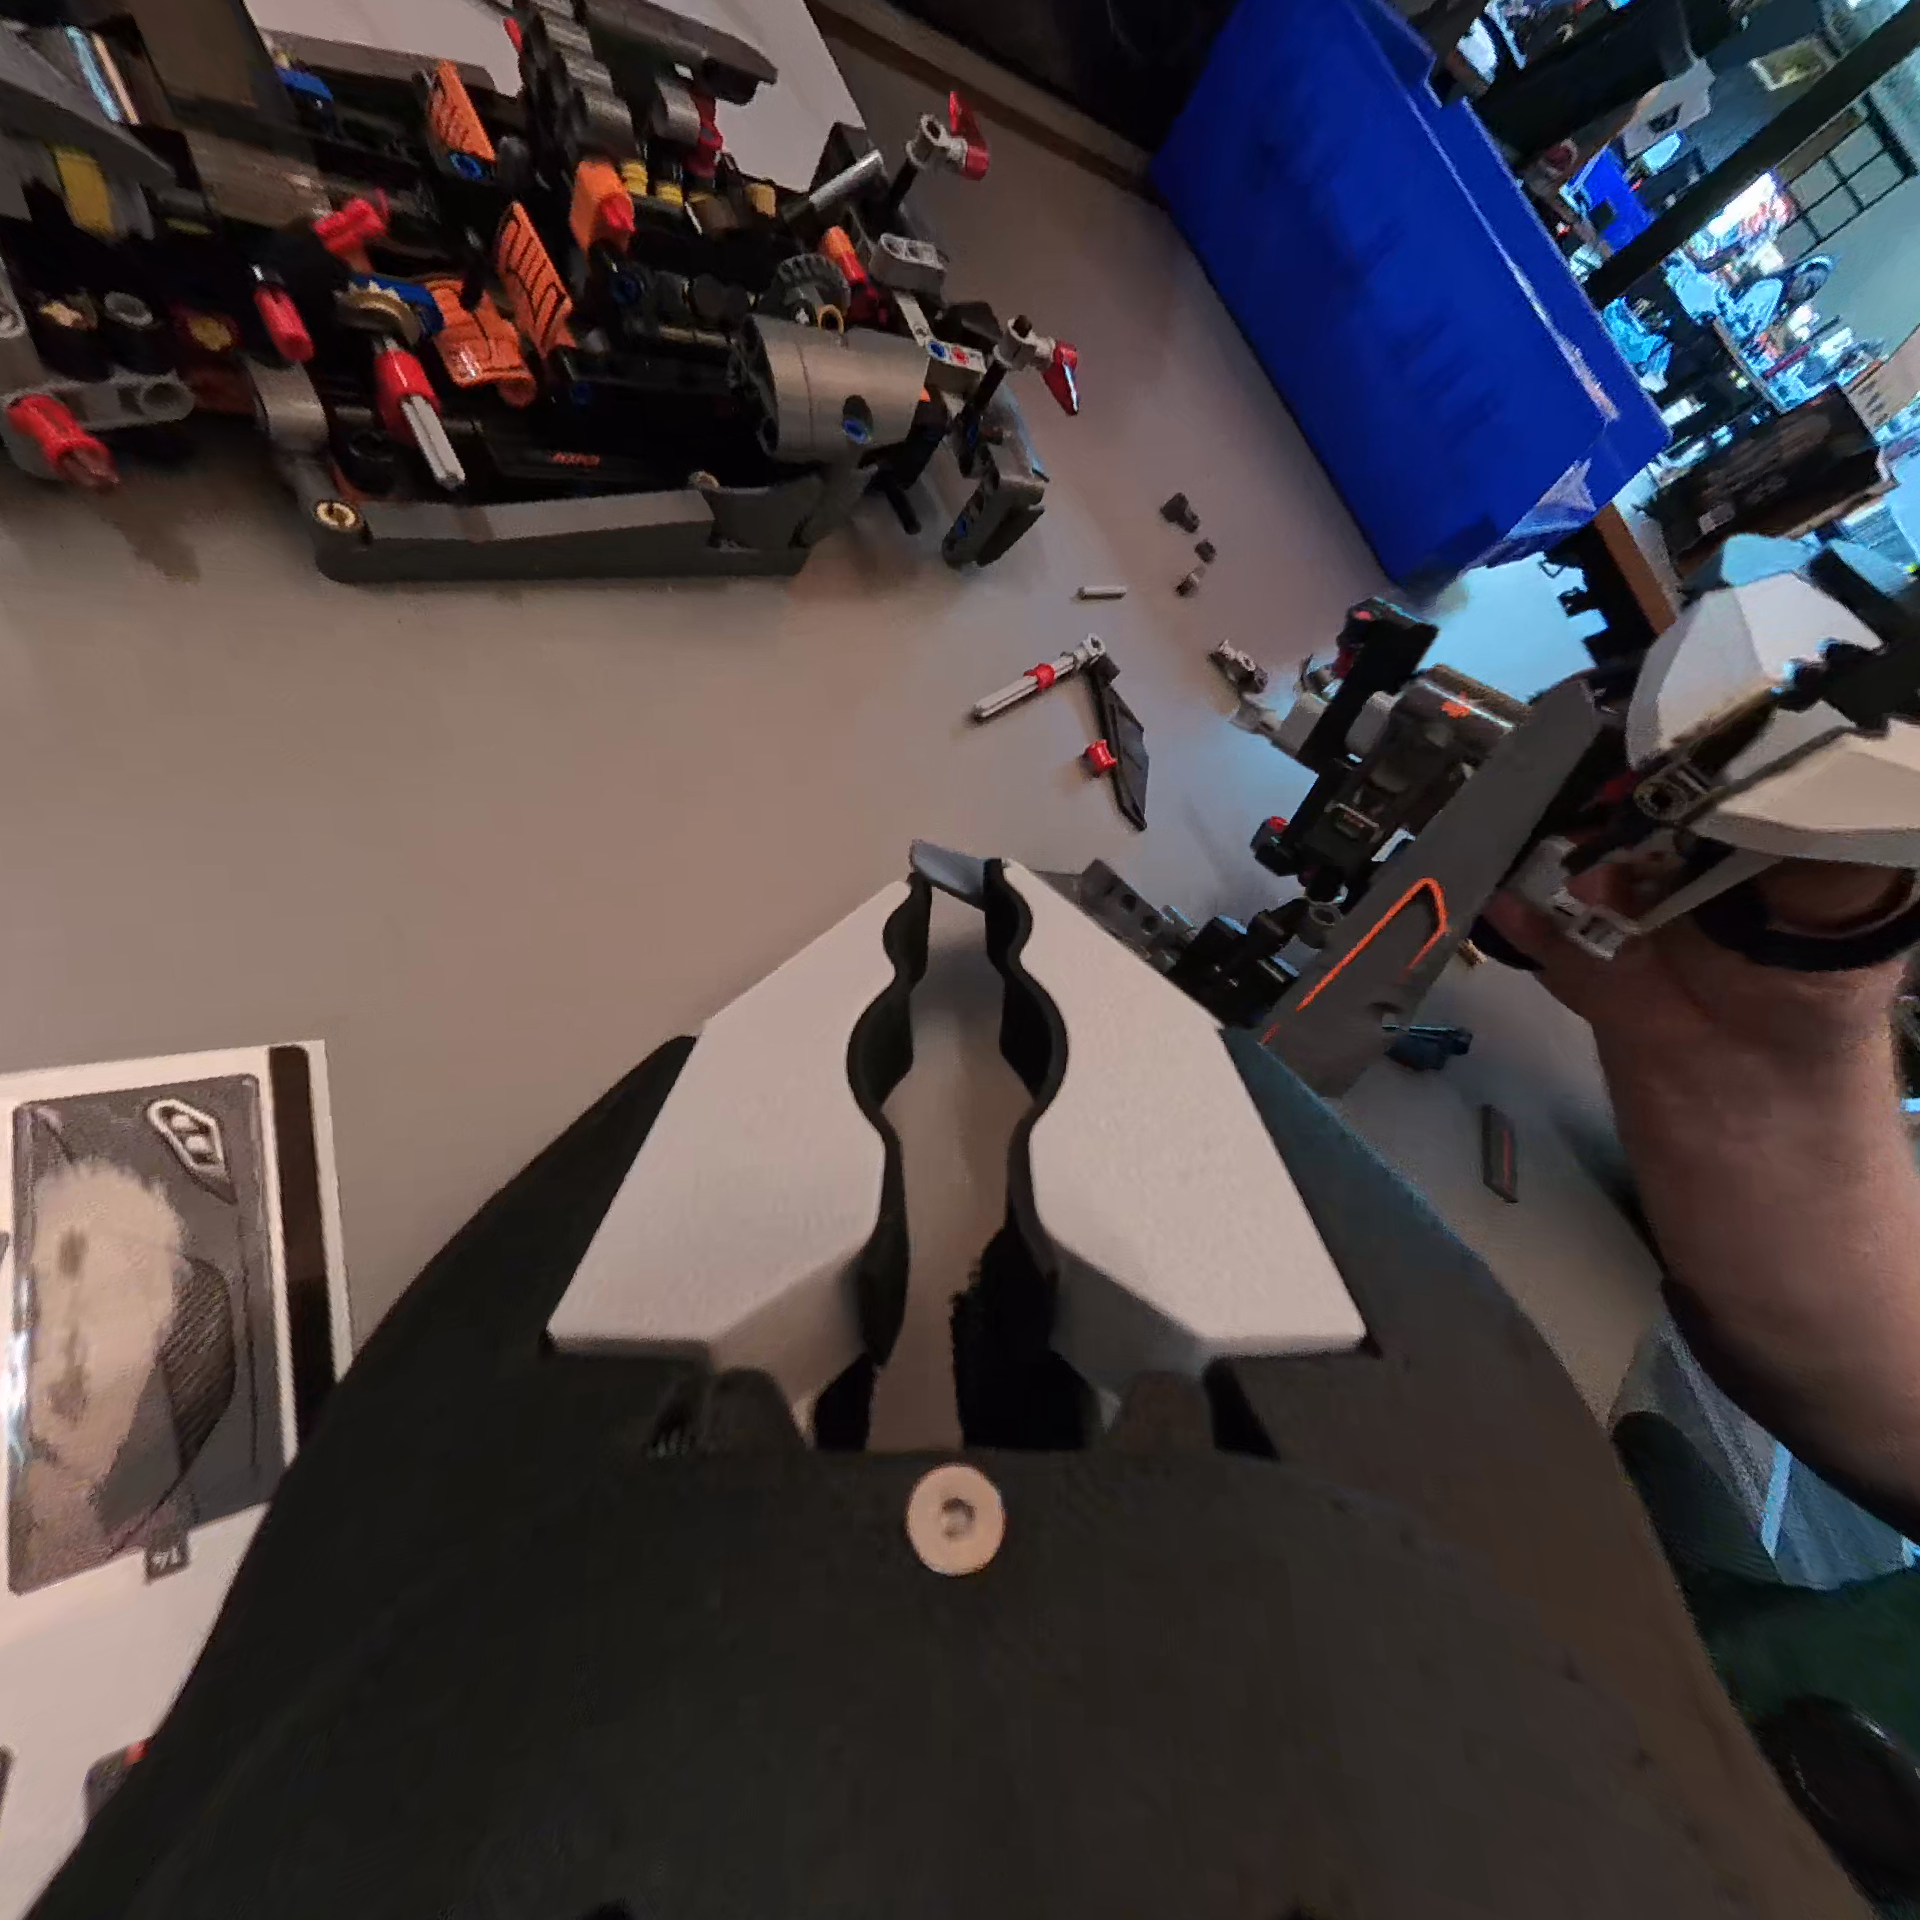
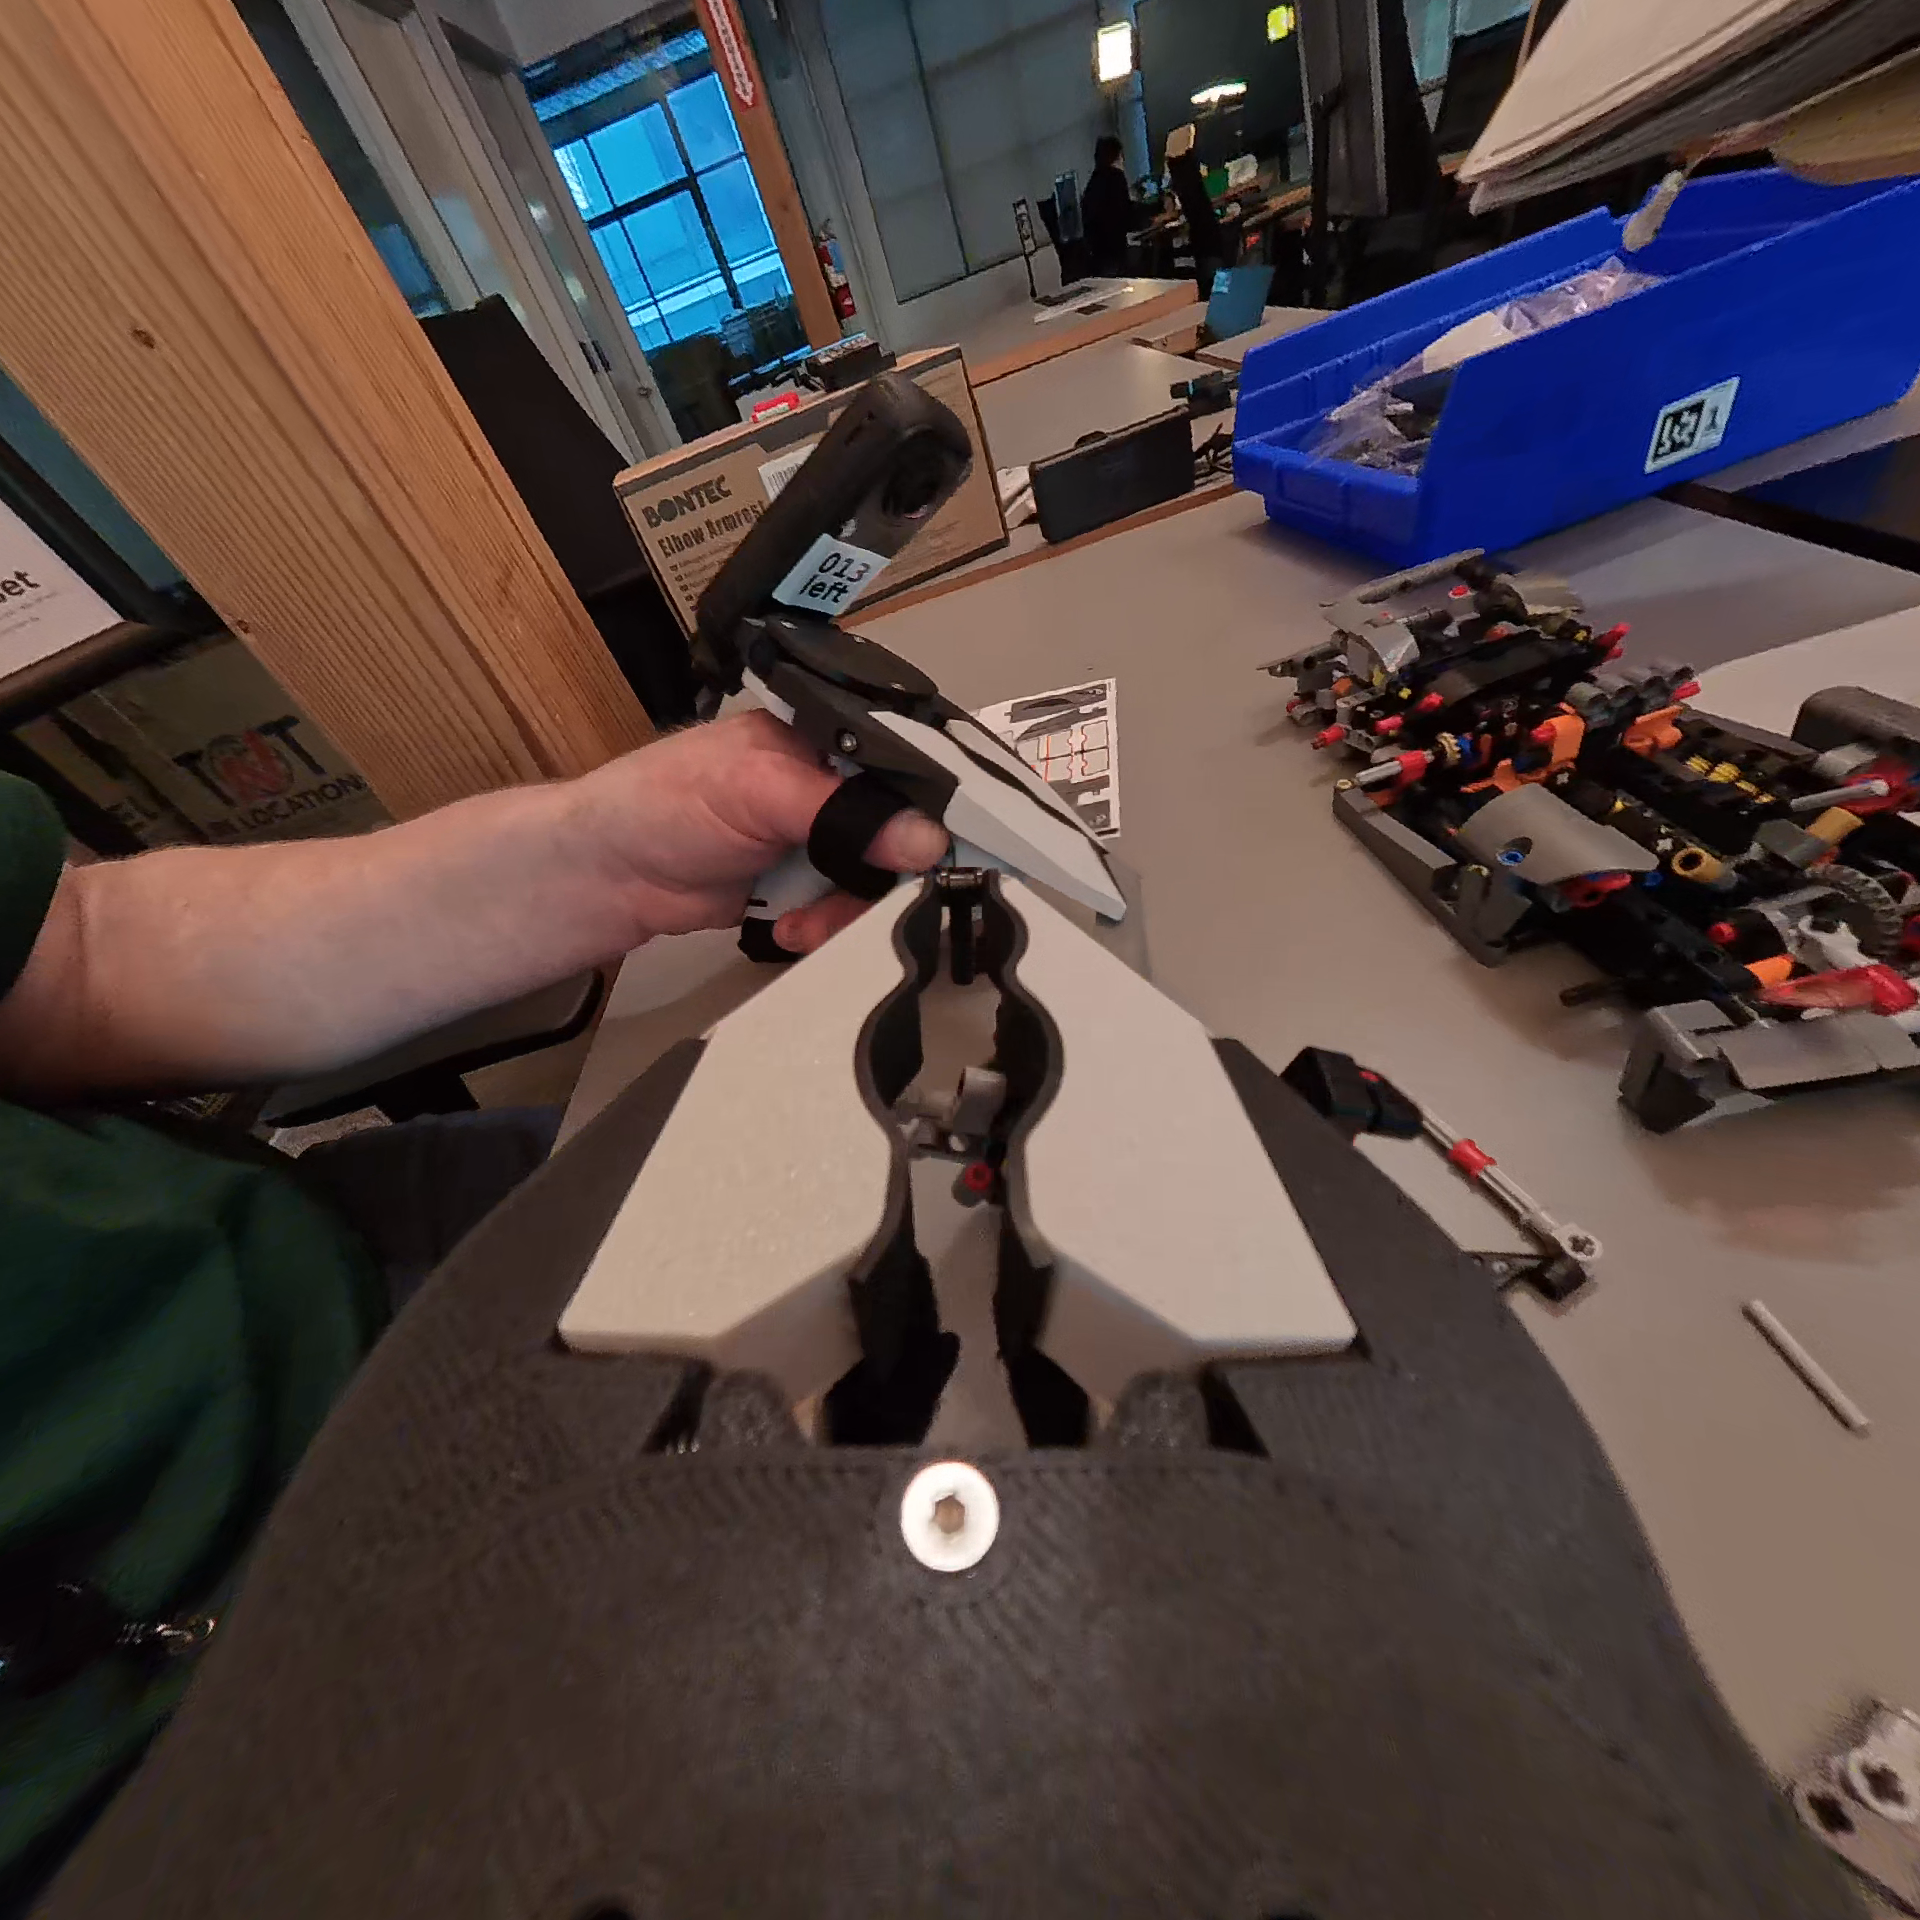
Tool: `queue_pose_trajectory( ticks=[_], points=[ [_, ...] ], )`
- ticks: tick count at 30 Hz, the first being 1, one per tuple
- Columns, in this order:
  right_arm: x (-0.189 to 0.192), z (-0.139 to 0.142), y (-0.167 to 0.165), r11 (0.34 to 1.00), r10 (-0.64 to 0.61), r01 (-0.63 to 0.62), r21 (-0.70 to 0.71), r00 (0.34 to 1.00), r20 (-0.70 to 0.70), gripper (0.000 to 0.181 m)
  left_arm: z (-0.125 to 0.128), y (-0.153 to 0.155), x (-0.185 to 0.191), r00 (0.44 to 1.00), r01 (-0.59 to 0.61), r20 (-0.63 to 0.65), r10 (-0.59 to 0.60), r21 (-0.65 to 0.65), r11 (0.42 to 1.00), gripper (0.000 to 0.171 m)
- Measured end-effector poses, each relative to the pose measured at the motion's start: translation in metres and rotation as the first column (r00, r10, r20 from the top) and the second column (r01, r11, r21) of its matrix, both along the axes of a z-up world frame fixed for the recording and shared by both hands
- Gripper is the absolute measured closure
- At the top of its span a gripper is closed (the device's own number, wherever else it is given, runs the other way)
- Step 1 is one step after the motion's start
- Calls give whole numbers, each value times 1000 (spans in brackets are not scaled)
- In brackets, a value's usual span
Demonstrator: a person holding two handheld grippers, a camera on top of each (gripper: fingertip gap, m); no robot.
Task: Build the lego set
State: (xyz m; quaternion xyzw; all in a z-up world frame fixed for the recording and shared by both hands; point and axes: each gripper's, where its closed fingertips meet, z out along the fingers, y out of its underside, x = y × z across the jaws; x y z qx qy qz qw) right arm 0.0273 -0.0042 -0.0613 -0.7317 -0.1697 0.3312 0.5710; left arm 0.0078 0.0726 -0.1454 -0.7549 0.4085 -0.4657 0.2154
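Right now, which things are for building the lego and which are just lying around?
For the build:
big lego car chassis
panel sub-assembly held by the right gripper
left gripper pinching a small grey piece
loose axles and pins
sticker sheet

Just lying about:
blue bin
cardboard box
wooden post

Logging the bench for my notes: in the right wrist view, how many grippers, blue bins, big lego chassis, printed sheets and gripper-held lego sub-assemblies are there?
grippers: 2 (right gripper, left gripper)
blue bin: 1
lego chassis: 1
printed sheet: 1
lego sub-assembly, held by the right one: 1
Total: 6
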Motion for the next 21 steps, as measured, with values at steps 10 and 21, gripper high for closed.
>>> queue_pose_trajectory(
  ticks=[10, 21],
  points=[
    [0, -6, 0, 999, 17, -17, -34, 1000, -7, 176, -14, -8, -8, 993, 67, -95, -64, 35, 997, 159],
    [-7, -8, -2, 999, 37, -36, -31, 999, 22, 176, -29, -5, -18, 960, 156, -269, -80, 273, 949, 152]
  ],
)
